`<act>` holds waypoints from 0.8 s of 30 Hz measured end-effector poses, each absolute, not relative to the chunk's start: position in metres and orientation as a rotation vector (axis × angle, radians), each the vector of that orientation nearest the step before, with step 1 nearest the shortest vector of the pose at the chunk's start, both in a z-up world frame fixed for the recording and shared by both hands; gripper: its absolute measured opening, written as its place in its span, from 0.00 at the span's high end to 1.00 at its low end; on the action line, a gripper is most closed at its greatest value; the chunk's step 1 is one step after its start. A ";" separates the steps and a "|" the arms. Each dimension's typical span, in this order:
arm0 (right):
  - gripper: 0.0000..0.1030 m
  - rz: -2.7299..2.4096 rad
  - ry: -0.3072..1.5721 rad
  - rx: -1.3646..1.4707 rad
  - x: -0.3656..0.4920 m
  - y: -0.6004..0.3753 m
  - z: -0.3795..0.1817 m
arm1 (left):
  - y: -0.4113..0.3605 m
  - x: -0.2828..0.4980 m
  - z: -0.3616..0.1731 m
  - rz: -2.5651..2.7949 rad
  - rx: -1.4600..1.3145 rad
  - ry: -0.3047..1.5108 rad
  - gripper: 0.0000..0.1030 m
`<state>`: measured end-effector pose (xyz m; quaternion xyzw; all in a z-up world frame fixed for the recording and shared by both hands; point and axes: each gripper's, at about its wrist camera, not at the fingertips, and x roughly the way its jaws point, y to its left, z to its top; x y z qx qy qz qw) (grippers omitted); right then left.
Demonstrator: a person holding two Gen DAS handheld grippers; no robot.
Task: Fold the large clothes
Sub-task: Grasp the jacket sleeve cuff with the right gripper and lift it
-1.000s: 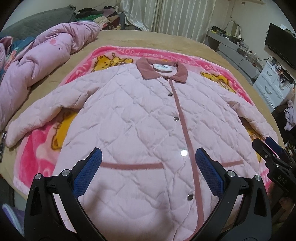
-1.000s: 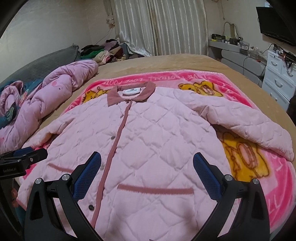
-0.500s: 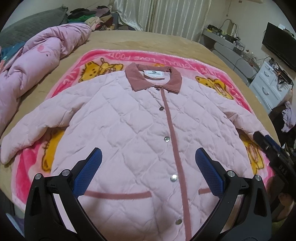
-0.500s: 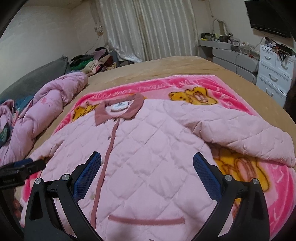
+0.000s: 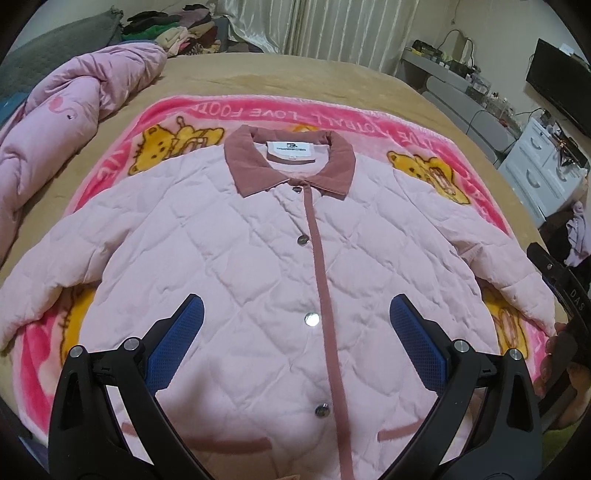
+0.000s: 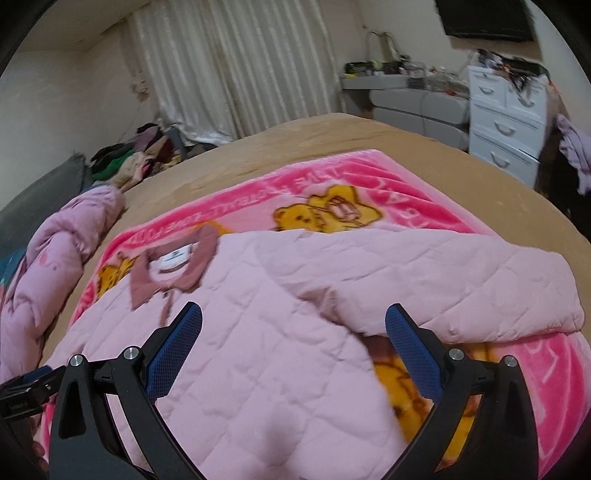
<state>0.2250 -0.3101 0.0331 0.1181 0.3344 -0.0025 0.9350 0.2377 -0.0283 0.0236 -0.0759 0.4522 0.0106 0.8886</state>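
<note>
Pink quilted jacket [image 5: 258, 266] spread flat, front up, snapped shut, on a pink bear blanket [image 5: 332, 114] over a tan bed [image 5: 288, 79]. Dusty-rose collar [image 5: 291, 166] at the far end, white label inside; matching placket [image 5: 321, 280] down the middle with silver snaps [image 5: 311, 319]. Sleeves angled out to both sides, the one on the right of the left-wrist view lying over a yellow bear.

Left gripper [image 5: 295, 321] above the lower chest, jaws wide apart, holding nothing, blue pads [image 5: 177, 339] straddling the placket. Right gripper [image 6: 293, 336] likewise spread and empty, over the jacket's side toward the sleeve [image 6: 443, 284], which lies folded back across the blanket; that view slightly blurred. Right gripper's black body also at the right edge of the left-wrist view, fingers of a hand [image 5: 554, 354] around it.

Crumpled pink duvet [image 5: 62, 133] along the bed's left side, apart from the jacket. Pile of clothes [image 5: 173, 31] at the far corner, curtains [image 6: 236, 70] behind, white drawers [image 6: 506, 110] to the right.
</note>
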 end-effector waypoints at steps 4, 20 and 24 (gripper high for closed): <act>0.04 -0.057 0.701 0.275 0.233 -0.332 0.020 | -0.033 0.254 0.019 0.032 -0.150 0.957 0.08; 0.04 -0.365 0.777 0.594 0.222 -0.461 -0.054 | -0.060 0.297 -0.016 0.044 -0.112 1.020 0.08; 0.04 -0.440 0.802 0.685 0.210 -0.493 -0.072 | -0.064 0.303 -0.024 0.054 -0.110 1.039 0.08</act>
